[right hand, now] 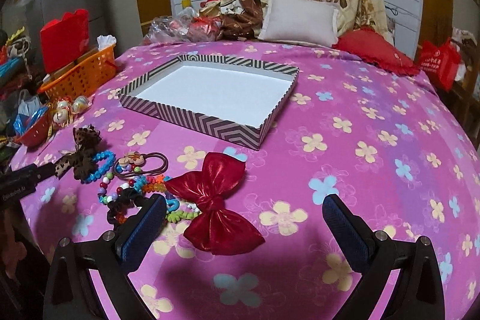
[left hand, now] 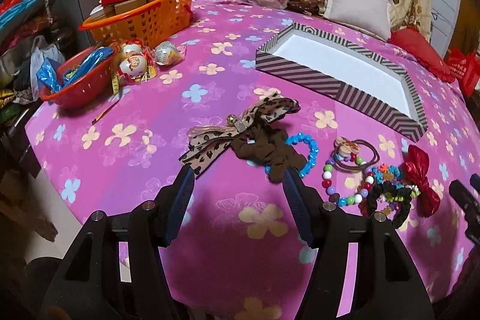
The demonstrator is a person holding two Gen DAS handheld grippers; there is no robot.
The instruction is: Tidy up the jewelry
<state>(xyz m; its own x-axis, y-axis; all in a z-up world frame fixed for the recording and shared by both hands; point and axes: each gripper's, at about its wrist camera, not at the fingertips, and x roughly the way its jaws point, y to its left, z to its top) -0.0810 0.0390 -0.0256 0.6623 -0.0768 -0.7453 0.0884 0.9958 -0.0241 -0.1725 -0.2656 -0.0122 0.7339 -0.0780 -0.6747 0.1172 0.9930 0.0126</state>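
My left gripper [left hand: 238,180] stands spread wide above the pink flower-printed bedsheet [left hand: 150,98], nothing between its two blue-padded fingers [left hand: 184,194]. My right gripper [right hand: 244,212] is likewise spread and empty; its left pad [right hand: 150,218] lies just beside the accessory pile.

Counts:
- One shallow rectangular box with brown-and-cream striped walls and a white floor [right hand: 192,116], holding nothing, at 12 o'clock of the right view and at 2 o'clock of the left view.
- One glossy red fabric bow [right hand: 214,201], lying flat between the right fingers, nearer the left one.
- One leopard-print ribbon bow with a small gold bell [left hand: 240,125], touching one dark brown fabric scrunchie [left hand: 264,152] at 12 o'clock of my left gripper.
- One bright blue beaded bracelet [left hand: 310,149], partly under the scrunchie.
- One bracelet of mixed coloured round beads [left hand: 330,182], one pair of brown elastic hair ties with a wooden charm [left hand: 357,150], one black scrunchie [left hand: 387,200], and a tangle of multicoloured frilly bands [right hand: 156,182] whose number I cannot tell.
- One orange plastic basket [left hand: 144,17] and one red plastic bowl [left hand: 78,86] at 10 o'clock of the left view, with three foil-wrapped round ornaments [left hand: 133,62] between them.

All jewelry lies on the sheet, near the box but apart from it.
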